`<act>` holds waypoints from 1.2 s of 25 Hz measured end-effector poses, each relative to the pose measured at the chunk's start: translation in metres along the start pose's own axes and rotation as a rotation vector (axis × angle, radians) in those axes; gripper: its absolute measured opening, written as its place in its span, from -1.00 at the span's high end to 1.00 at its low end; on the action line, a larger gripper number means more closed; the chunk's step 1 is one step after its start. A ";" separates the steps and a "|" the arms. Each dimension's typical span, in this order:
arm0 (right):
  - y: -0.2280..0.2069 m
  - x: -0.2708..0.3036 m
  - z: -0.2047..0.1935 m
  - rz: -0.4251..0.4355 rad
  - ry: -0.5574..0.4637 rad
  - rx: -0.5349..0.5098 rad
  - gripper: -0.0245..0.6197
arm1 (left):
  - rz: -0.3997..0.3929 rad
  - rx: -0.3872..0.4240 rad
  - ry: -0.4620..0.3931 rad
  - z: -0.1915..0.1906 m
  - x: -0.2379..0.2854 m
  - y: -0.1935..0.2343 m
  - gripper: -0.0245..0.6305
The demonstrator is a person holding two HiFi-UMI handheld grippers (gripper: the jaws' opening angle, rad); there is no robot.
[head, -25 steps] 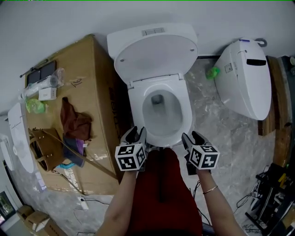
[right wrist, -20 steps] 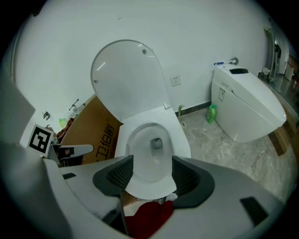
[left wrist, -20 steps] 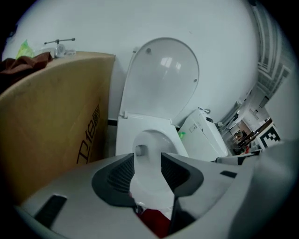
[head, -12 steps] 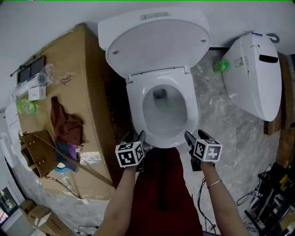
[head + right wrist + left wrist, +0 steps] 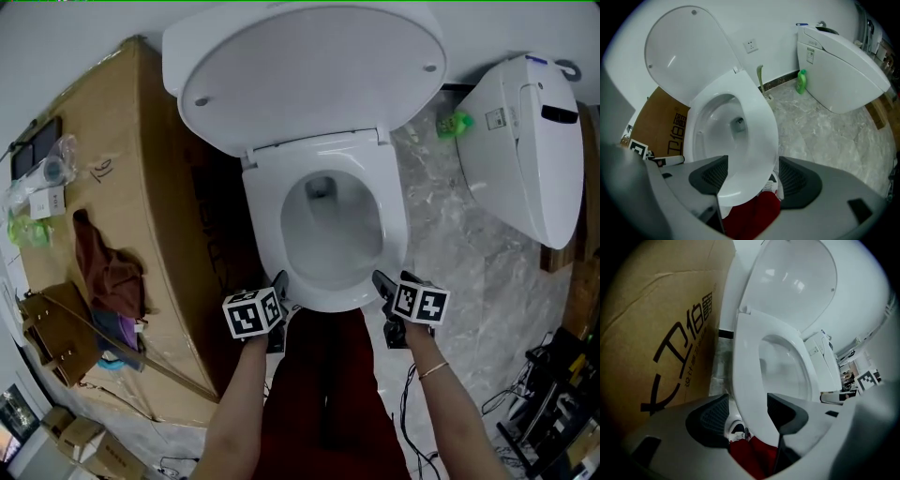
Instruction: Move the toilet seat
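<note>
A white toilet stands with its lid (image 5: 300, 75) tipped up against the wall and its seat (image 5: 262, 225) lying flat on the bowl. My left gripper (image 5: 277, 292) is at the seat's front left edge. My right gripper (image 5: 382, 289) is at the front right edge. Both sets of jaws have just been opening. In the left gripper view the seat (image 5: 745, 357) runs between the spread jaws of the left gripper (image 5: 745, 420), and the pads do not press on it. The right gripper (image 5: 752, 180) likewise straddles the seat (image 5: 757, 122), open.
A big cardboard box (image 5: 122, 187) with cloth and bags on top stands tight against the toilet's left. A second white toilet unit (image 5: 525, 141) and a green bottle (image 5: 457, 122) stand at the right on the marble floor (image 5: 469, 281). Cables lie at the lower right.
Both grippers have come down to the front rim of the seat, and their jaws have spread wider. The toilet now fills more of the head view.
</note>
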State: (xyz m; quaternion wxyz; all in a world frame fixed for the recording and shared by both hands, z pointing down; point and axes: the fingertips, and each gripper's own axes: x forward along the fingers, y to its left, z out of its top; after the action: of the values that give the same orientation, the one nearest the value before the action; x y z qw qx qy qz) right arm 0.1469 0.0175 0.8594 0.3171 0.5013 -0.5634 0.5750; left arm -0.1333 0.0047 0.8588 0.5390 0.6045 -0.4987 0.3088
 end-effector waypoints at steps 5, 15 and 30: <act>-0.008 0.015 -0.002 -0.002 0.018 0.020 -0.09 | -0.005 -0.050 0.027 -0.005 0.014 0.005 0.21; -0.005 0.032 -0.009 0.015 0.044 0.080 -0.09 | -0.084 -0.110 0.085 -0.008 0.024 0.003 0.17; 0.011 -0.009 -0.002 0.080 -0.001 0.132 -0.09 | -0.151 -0.072 0.091 -0.003 -0.010 -0.021 0.16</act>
State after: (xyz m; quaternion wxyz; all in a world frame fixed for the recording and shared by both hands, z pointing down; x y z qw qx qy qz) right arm 0.1387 0.0194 0.8475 0.2597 0.4985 -0.5443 0.6228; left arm -0.1162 0.0085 0.8434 0.6043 0.6059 -0.4376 0.2761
